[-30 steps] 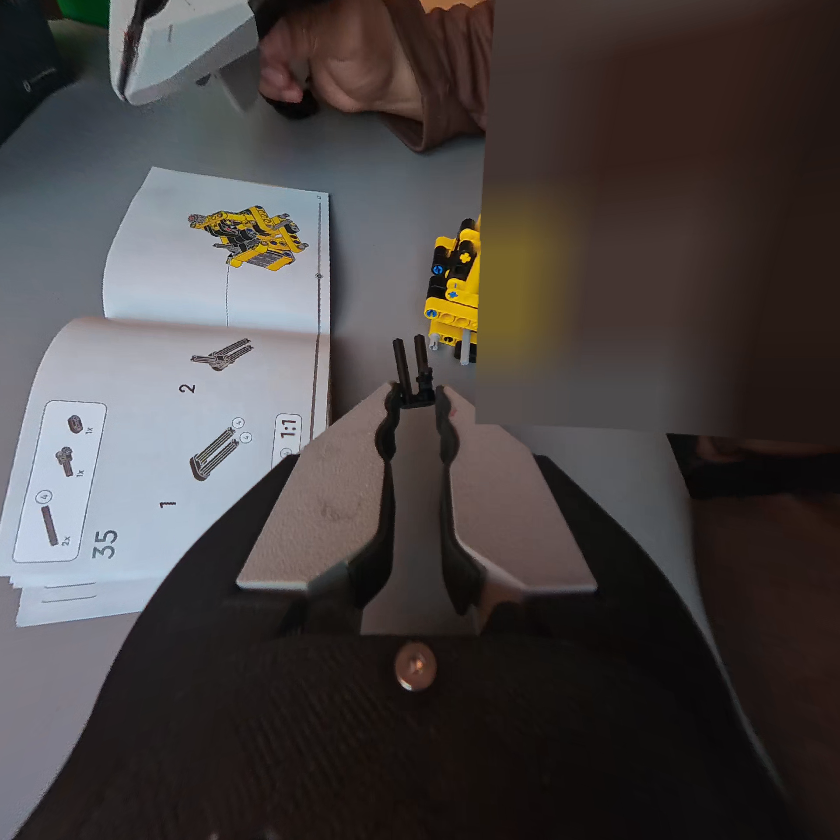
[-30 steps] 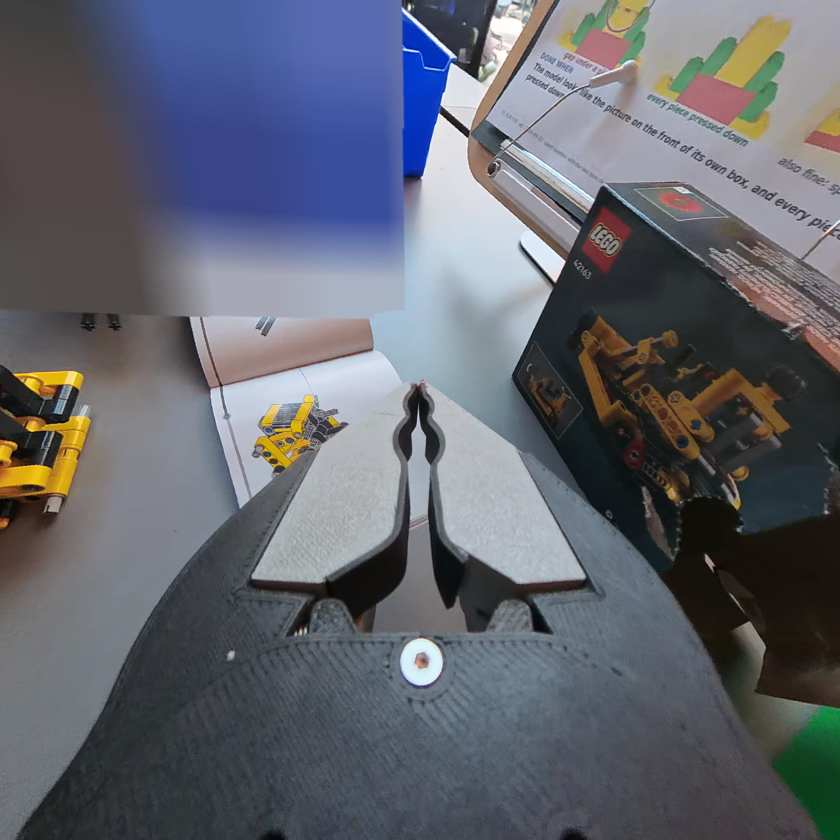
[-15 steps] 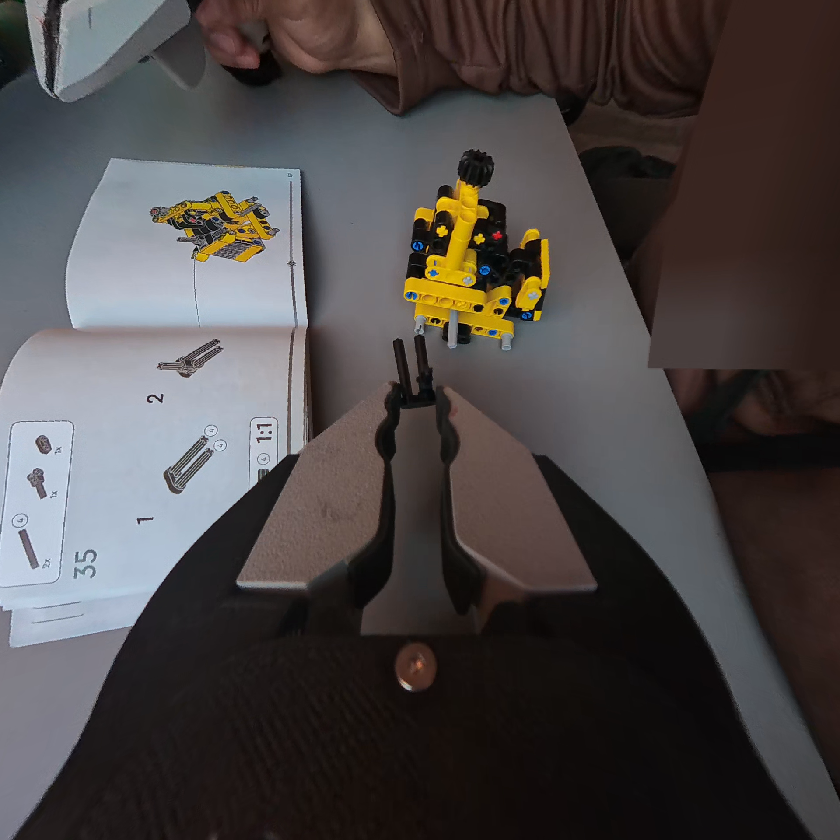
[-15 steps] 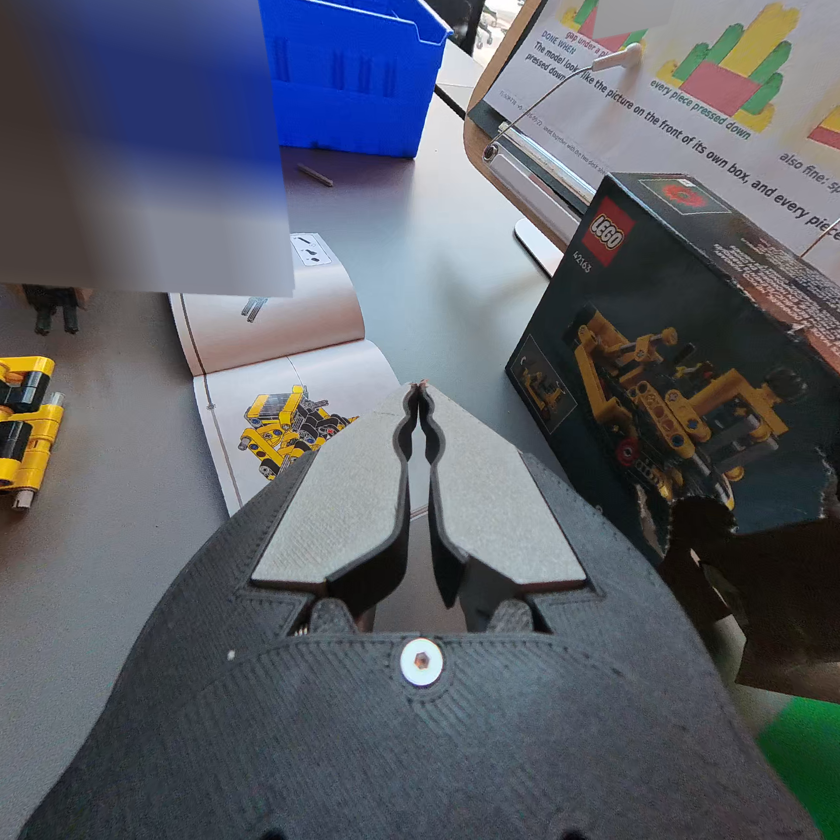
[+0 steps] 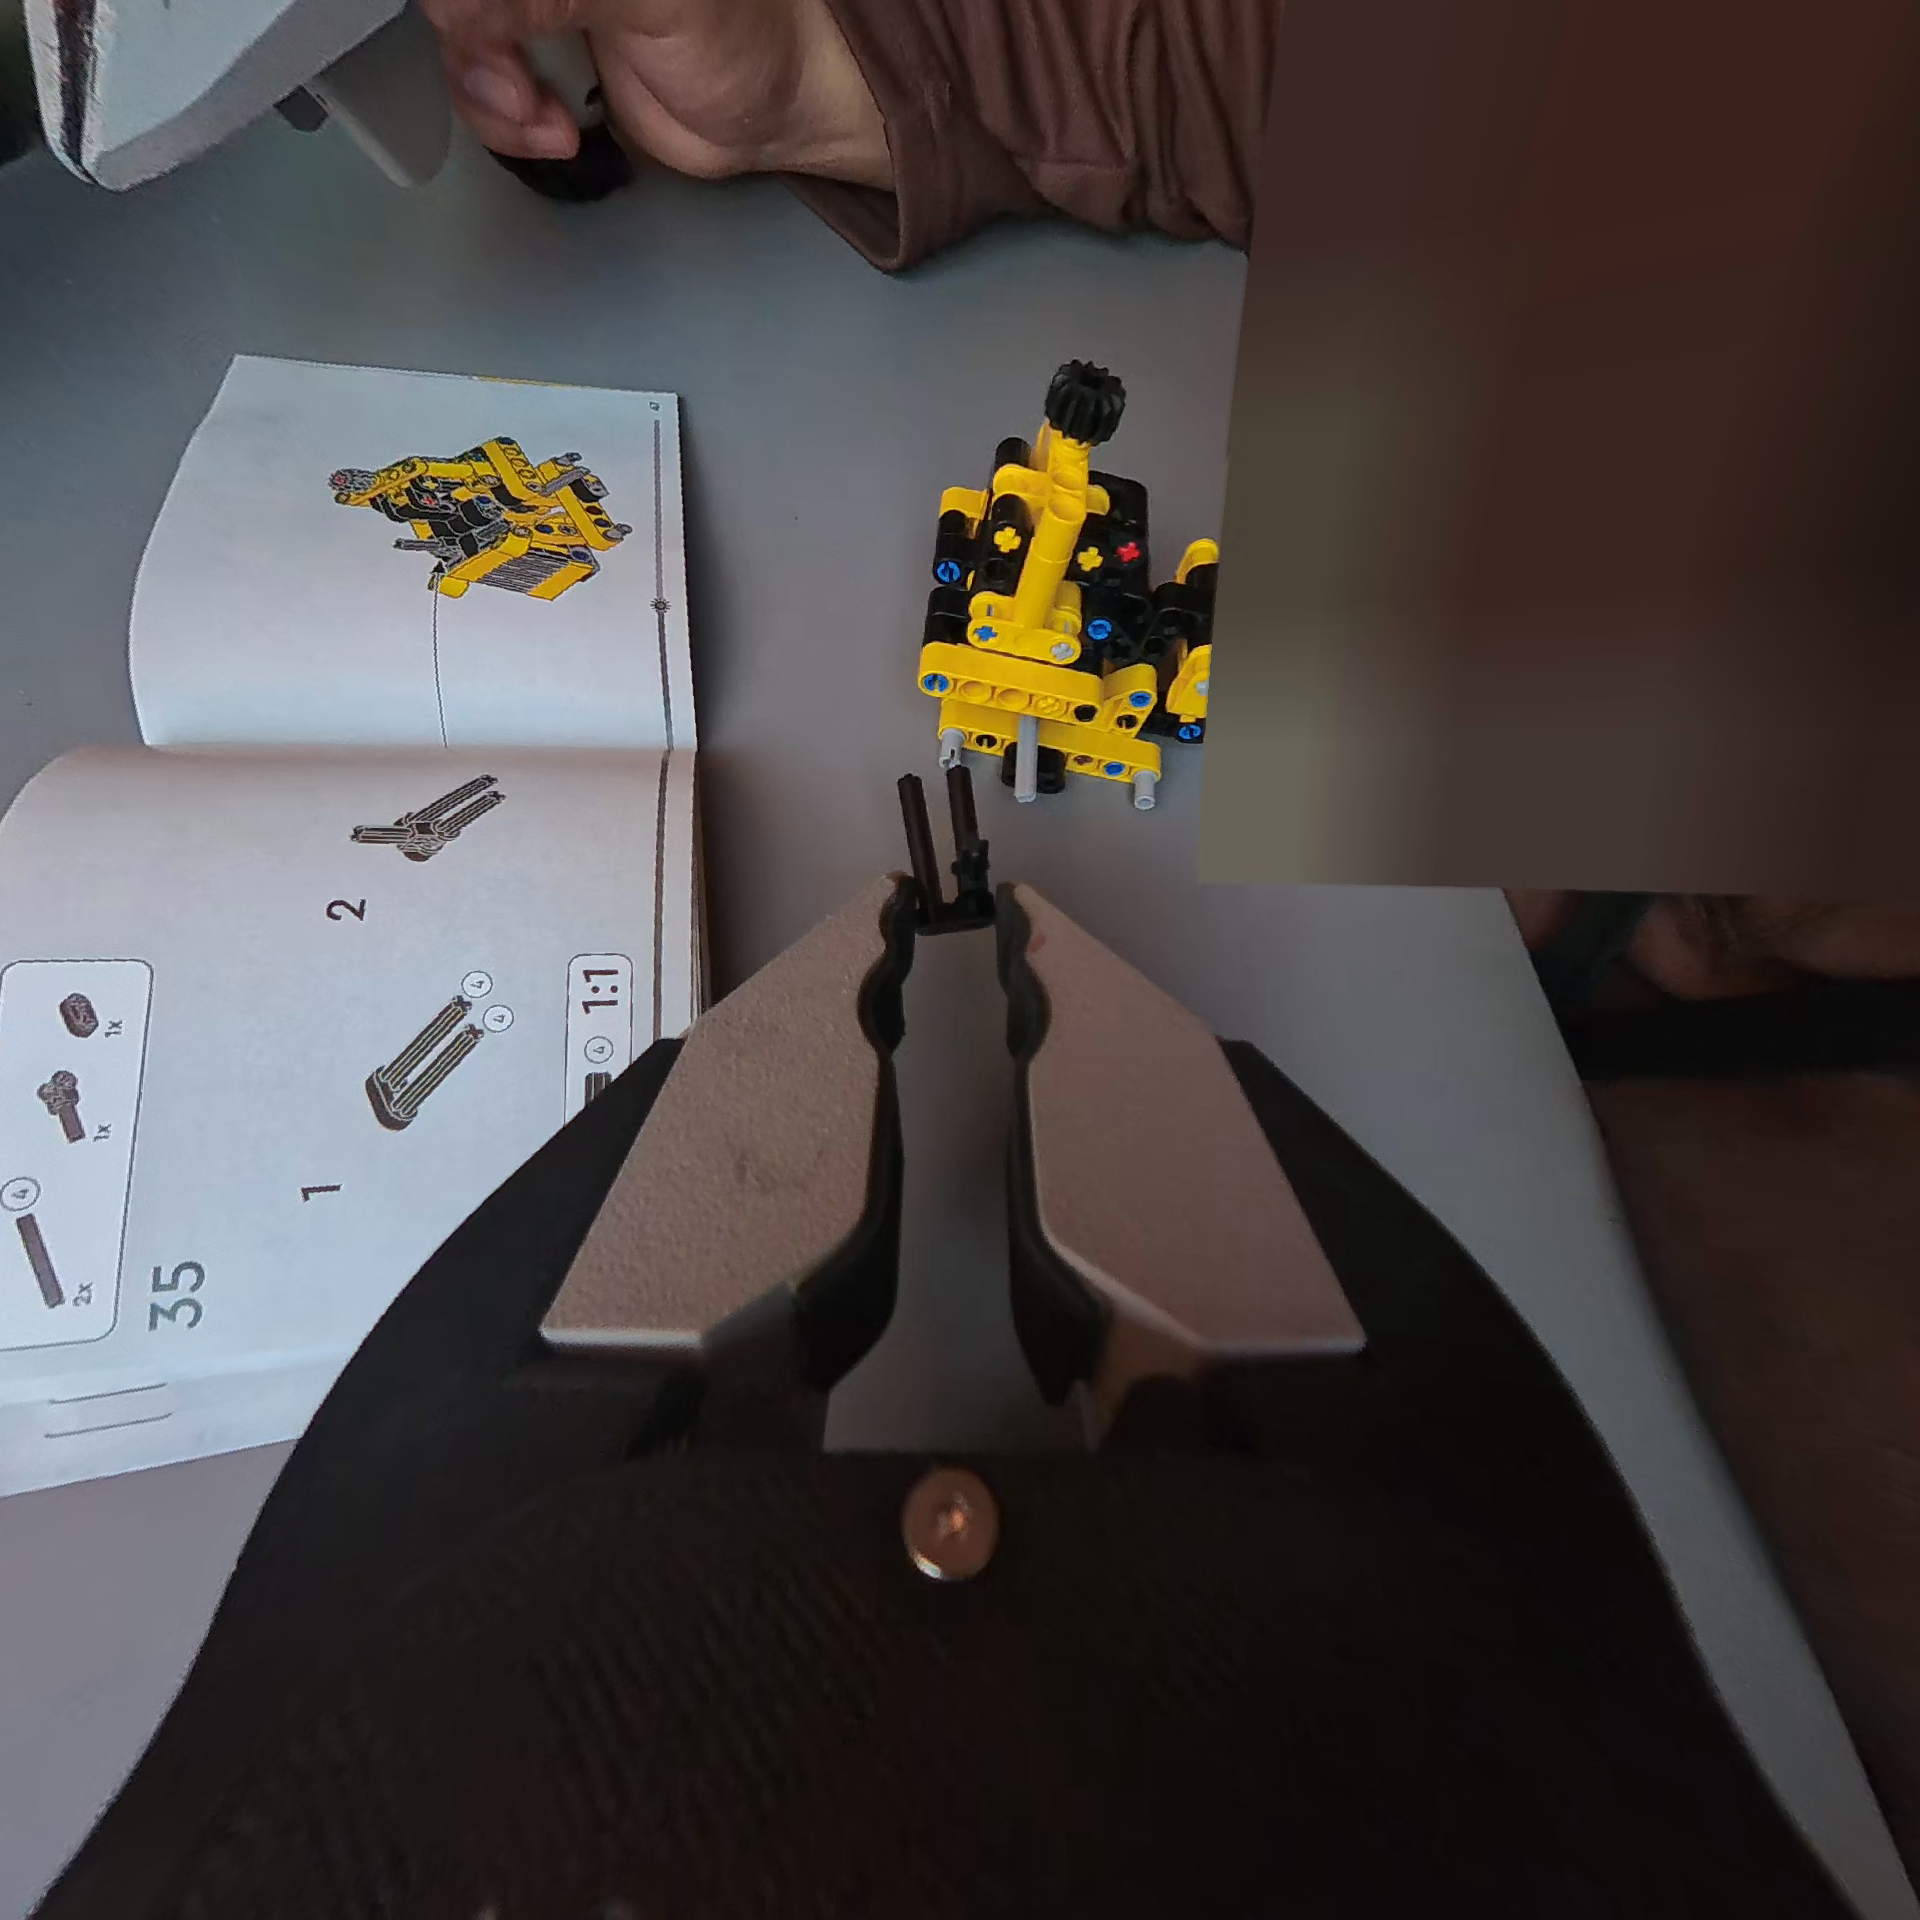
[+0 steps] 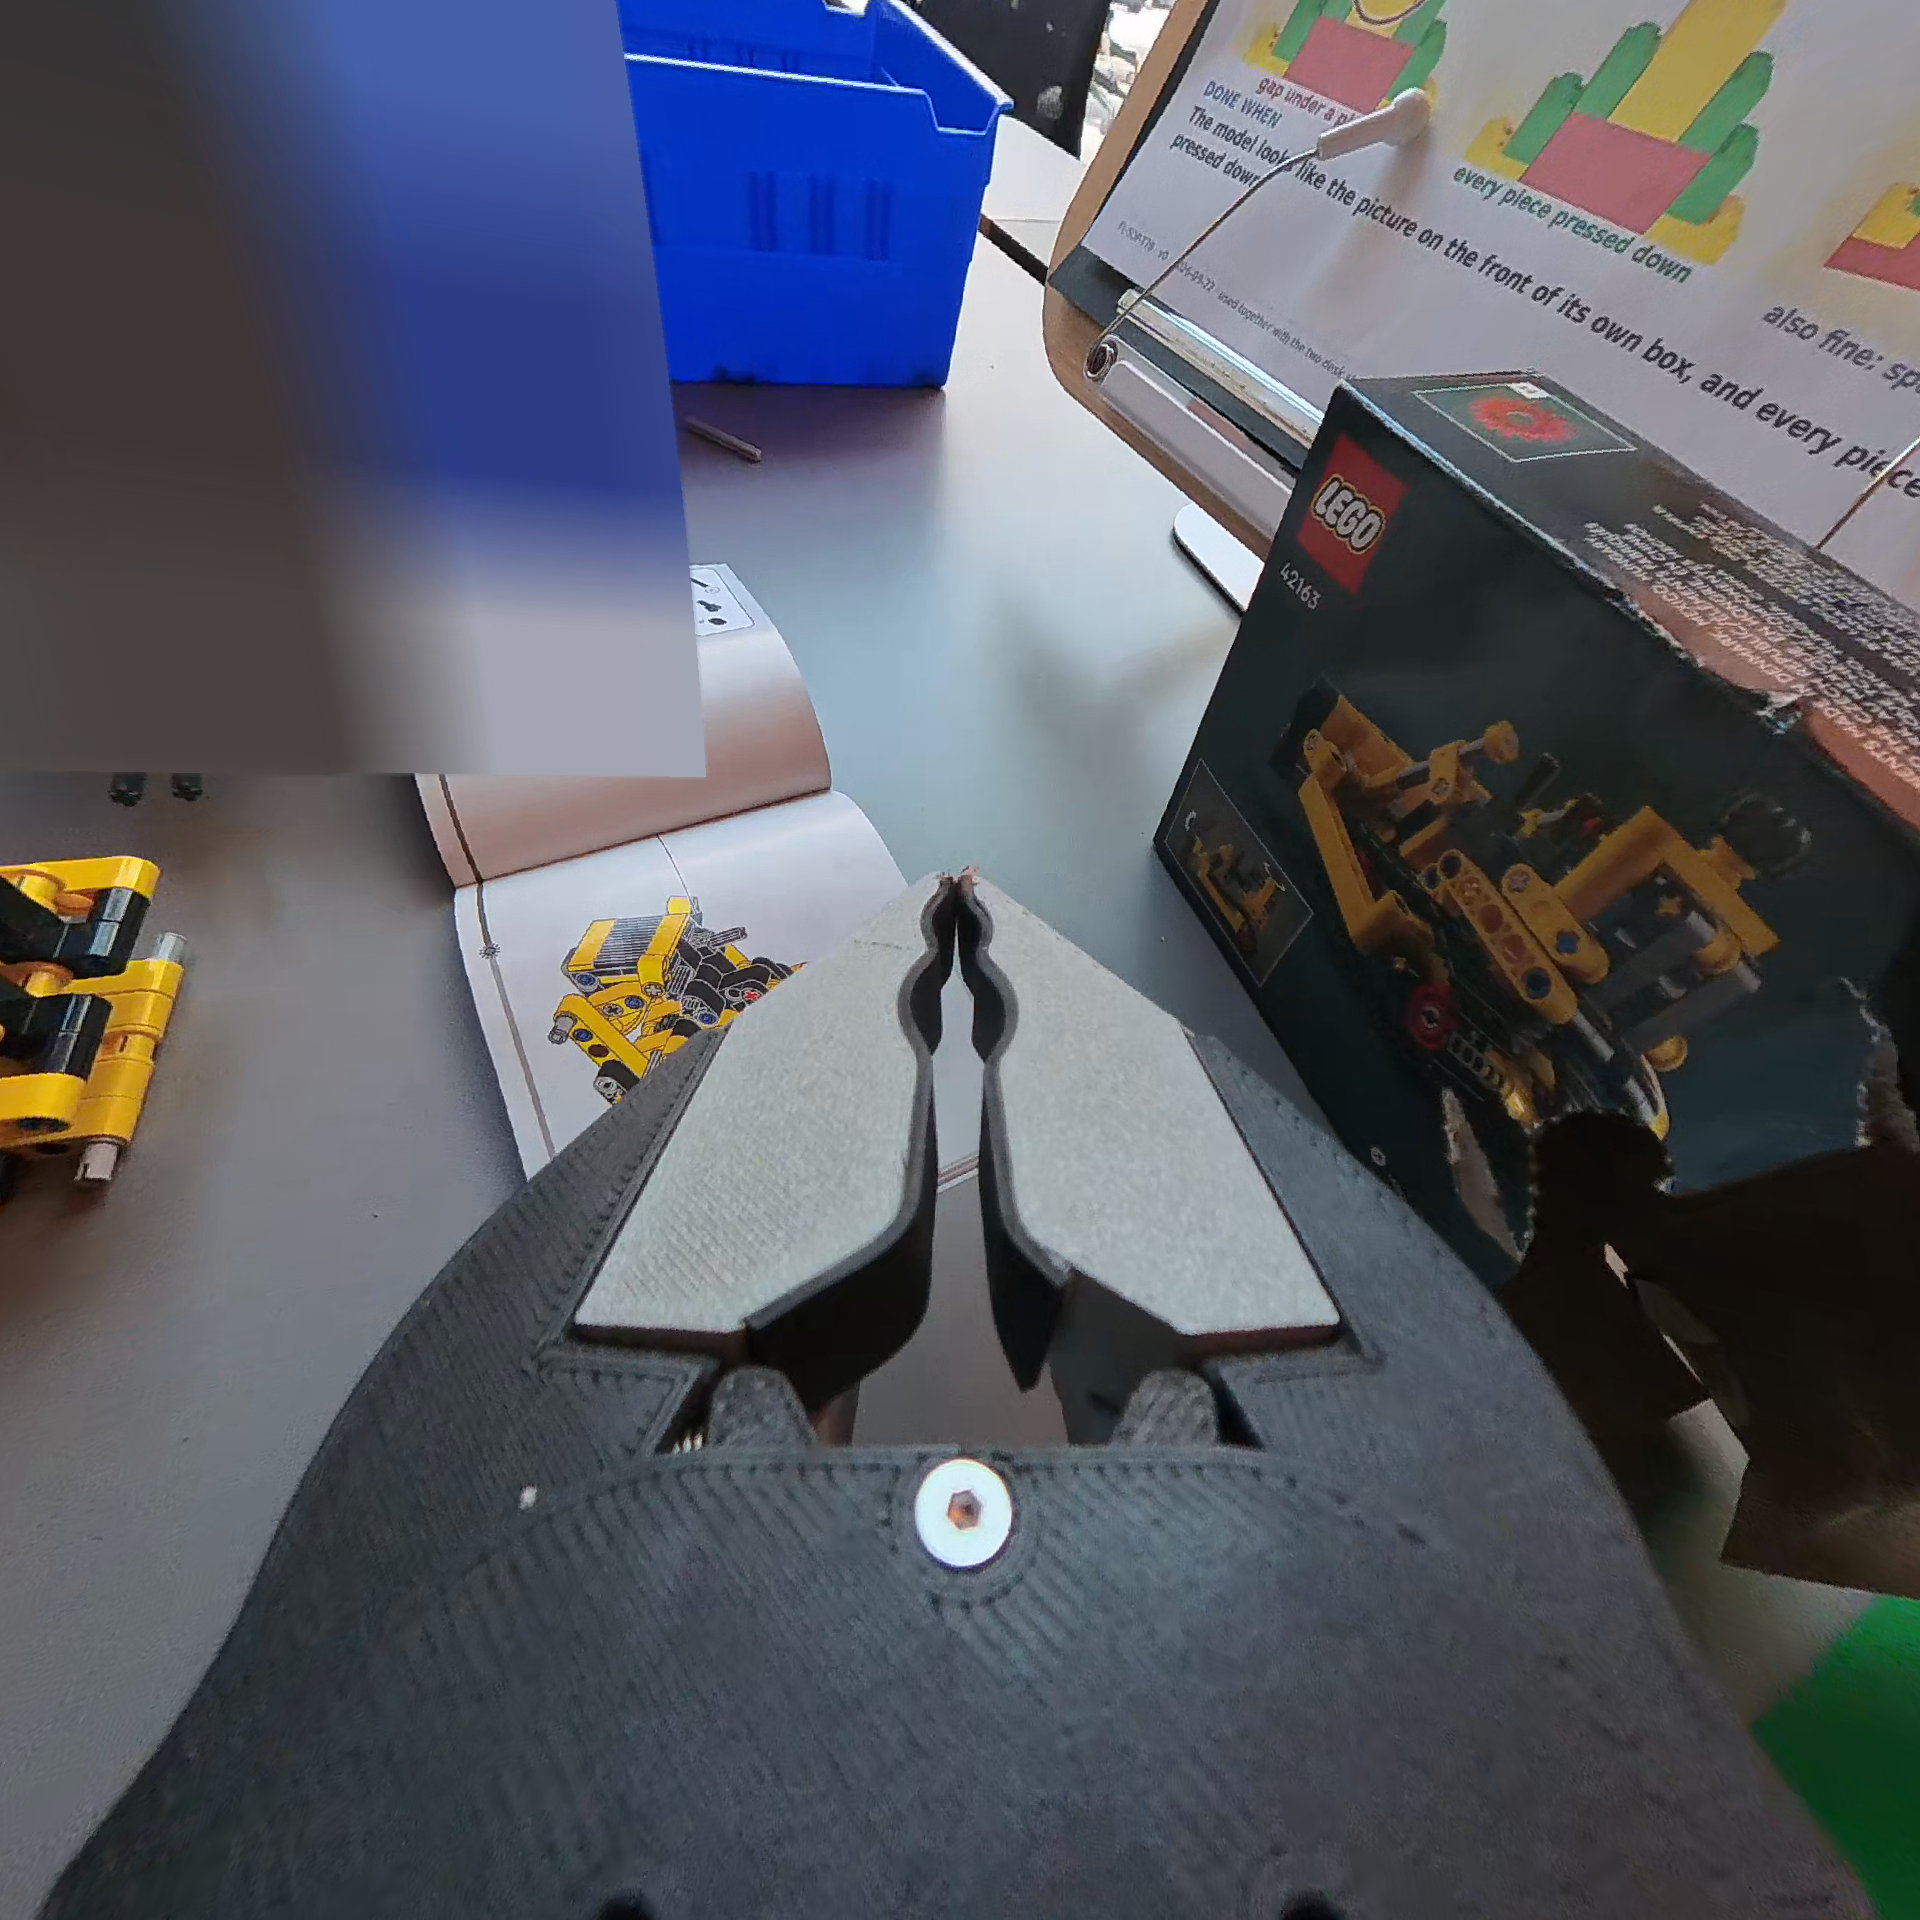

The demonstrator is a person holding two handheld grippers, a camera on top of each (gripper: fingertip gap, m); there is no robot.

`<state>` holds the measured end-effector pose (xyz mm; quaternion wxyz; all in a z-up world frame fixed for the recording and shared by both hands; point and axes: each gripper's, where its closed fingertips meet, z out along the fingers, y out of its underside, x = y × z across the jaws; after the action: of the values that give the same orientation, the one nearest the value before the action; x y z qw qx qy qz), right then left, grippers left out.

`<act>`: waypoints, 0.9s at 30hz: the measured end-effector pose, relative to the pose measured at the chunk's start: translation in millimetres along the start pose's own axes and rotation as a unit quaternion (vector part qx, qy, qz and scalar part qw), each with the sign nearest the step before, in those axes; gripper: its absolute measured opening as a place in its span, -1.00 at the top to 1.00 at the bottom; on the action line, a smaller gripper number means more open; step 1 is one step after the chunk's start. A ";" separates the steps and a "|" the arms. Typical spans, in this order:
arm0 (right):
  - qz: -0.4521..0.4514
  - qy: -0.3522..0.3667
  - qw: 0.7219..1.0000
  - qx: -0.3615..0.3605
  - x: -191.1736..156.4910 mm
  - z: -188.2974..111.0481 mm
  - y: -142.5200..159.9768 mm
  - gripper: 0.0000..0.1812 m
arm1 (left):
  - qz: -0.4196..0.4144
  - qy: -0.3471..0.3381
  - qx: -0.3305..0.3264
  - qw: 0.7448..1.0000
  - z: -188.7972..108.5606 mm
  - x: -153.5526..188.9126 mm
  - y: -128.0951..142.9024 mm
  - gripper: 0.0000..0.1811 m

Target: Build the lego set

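Observation:
My left gripper is shut on a small black piece with two thin axles that stick out ahead of the tips. It hovers just short of the yellow and black model, which stands on the grey table and carries a black gear on top. The model also shows at the left edge of the right wrist view. My right gripper is shut and empty, over the open instruction booklet. The right gripper also shows at the top left of the left wrist view, held by a hand.
The booklet lies open left of the model. A dark set box stands to the right, with a clipboard stand behind it and a blue bin at the back. A thin brown axle lies before the bin. My hands' fingertips stand some 20 centimetres from each other.
The left wrist view has swung so the model stands clear ahead of the held piece. The right gripper has drifted slightly; the blue bin now shows more. Both grips are unchanged.

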<state>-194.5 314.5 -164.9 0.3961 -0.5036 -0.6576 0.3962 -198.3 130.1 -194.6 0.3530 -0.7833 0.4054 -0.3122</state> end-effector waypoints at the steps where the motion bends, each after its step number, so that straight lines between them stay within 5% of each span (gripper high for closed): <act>1: 0.000 0.000 1.000 0.000 -0.1 0.0 0.1 1.00 | 0.000 0.000 0.001 1.000 0.0 0.0 -0.1 0.87; 27: -0.005 0.002 1.000 -0.004 0.0 0.7 1.2 1.00 | 0.011 -0.004 -0.012 1.000 3.1 0.8 2.9 0.86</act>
<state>-194.7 314.6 -166.3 0.3970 -0.5026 -0.6614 0.3904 -196.7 129.1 -198.5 0.3484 -0.7845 0.4163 -0.2998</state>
